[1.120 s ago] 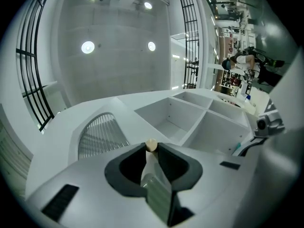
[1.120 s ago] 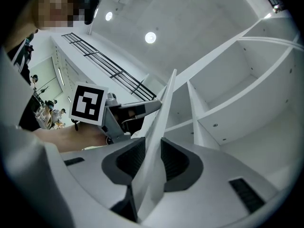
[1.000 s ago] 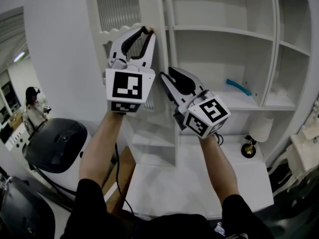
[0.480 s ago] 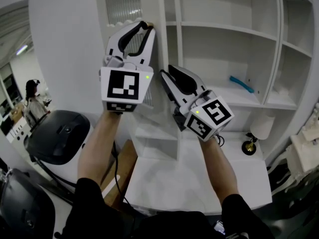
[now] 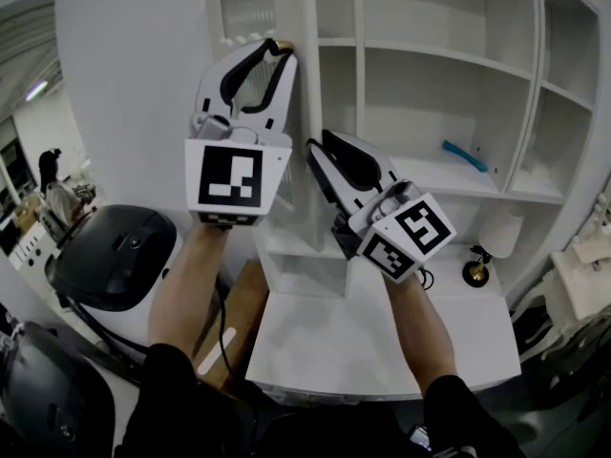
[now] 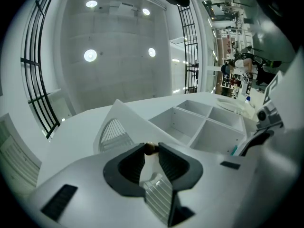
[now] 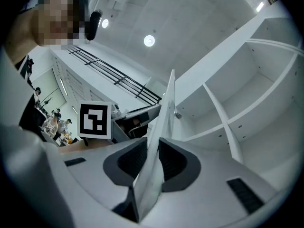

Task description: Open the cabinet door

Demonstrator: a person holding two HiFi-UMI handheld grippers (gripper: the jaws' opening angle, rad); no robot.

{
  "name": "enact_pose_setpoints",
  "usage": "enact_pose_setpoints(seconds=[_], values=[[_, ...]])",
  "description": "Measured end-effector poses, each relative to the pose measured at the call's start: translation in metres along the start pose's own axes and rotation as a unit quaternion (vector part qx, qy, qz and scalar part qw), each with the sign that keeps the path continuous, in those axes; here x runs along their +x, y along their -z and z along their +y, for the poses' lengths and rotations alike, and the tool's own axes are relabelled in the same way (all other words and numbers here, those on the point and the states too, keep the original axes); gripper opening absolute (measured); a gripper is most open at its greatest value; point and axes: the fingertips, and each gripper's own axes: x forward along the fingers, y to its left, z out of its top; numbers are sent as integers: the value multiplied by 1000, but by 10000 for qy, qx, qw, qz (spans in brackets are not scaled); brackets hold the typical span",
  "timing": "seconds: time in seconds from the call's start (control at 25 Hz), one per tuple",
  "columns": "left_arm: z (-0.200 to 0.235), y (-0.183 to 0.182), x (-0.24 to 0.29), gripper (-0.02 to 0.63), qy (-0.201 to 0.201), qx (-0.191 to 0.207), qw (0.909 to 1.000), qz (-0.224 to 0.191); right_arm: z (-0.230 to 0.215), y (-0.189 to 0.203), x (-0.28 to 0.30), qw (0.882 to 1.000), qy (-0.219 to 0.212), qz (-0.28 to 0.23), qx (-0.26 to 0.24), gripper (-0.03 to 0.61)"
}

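The cabinet door (image 7: 165,113) seems light and stiff; the left hand-held gripper (image 5: 275,48) pinches its small knob (image 6: 150,148), and the right hand-held gripper (image 5: 318,145), jaws just closing, clamps its edge.

— Where was room to pass?
— Right of the door (image 5: 248,8), the shelves (image 5: 420,57) stood open; only a blue thing (image 5: 461,156) lay on one of them.
— And below?
— The desk (image 5: 382,337) was bare at its front edge; a lamp (image 5: 480,256) stood near its right back corner.
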Motion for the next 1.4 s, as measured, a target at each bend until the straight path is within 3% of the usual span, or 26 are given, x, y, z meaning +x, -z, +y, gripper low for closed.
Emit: enact_pose_setpoints(seconds=[0.4, 1.4], values=[[33, -6, -40, 92, 115, -457, 9985, -292, 51, -3, 18, 9998, 161, 89, -17, 84], [124, 16, -115, 77, -36, -1459, 9886, -381, 147, 16, 94, 9997, 200, 106, -8, 91]])
